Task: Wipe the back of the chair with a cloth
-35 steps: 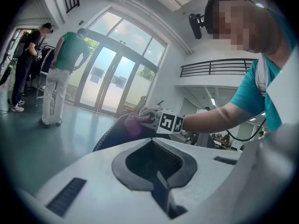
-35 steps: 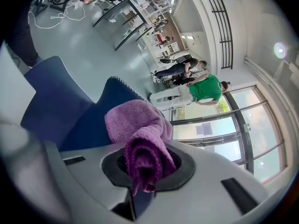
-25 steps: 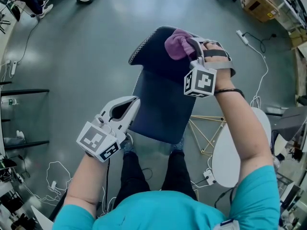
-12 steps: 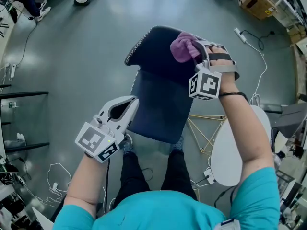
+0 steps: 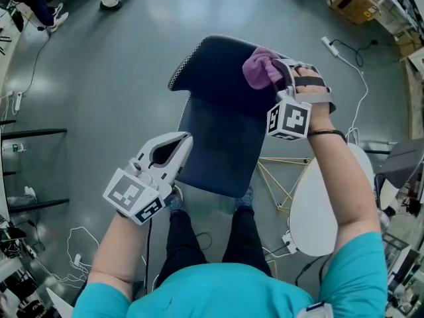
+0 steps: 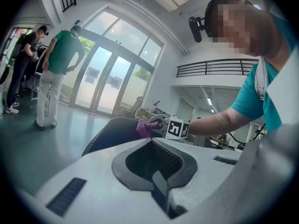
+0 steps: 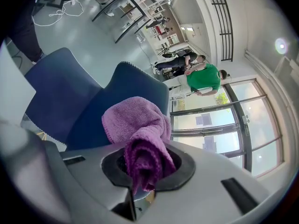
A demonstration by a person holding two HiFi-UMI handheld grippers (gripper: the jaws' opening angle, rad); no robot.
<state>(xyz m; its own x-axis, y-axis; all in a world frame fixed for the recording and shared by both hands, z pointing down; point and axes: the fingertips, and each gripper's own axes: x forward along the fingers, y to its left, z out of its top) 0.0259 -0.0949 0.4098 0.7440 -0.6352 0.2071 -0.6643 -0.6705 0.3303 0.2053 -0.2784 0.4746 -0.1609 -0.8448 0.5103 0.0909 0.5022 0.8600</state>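
A dark blue chair stands in front of me, its back [image 5: 215, 65] far and its seat [image 5: 218, 148] near. My right gripper [image 5: 286, 71] is shut on a purple cloth [image 5: 262, 68], which presses on the right part of the chair back's top edge. In the right gripper view the cloth [image 7: 138, 129] bunches out of the jaws against the chair back [image 7: 135, 83]. My left gripper [image 5: 173, 148] hovers beside the seat's left front edge, shut, with nothing in it. The left gripper view looks over the chair back [image 6: 112, 129] at the cloth [image 6: 144, 127].
A white round table [image 5: 315, 204] and a thin wooden frame [image 5: 281, 177] stand right of the chair. Cables [image 5: 344, 52] trail on the grey floor, with a cardboard box [image 5: 358, 2] at the top right. A person in green [image 6: 58, 73] stands far off near glass doors.
My right gripper has slid the cloth to the right along the top of the chair back. The left gripper has stayed in place.
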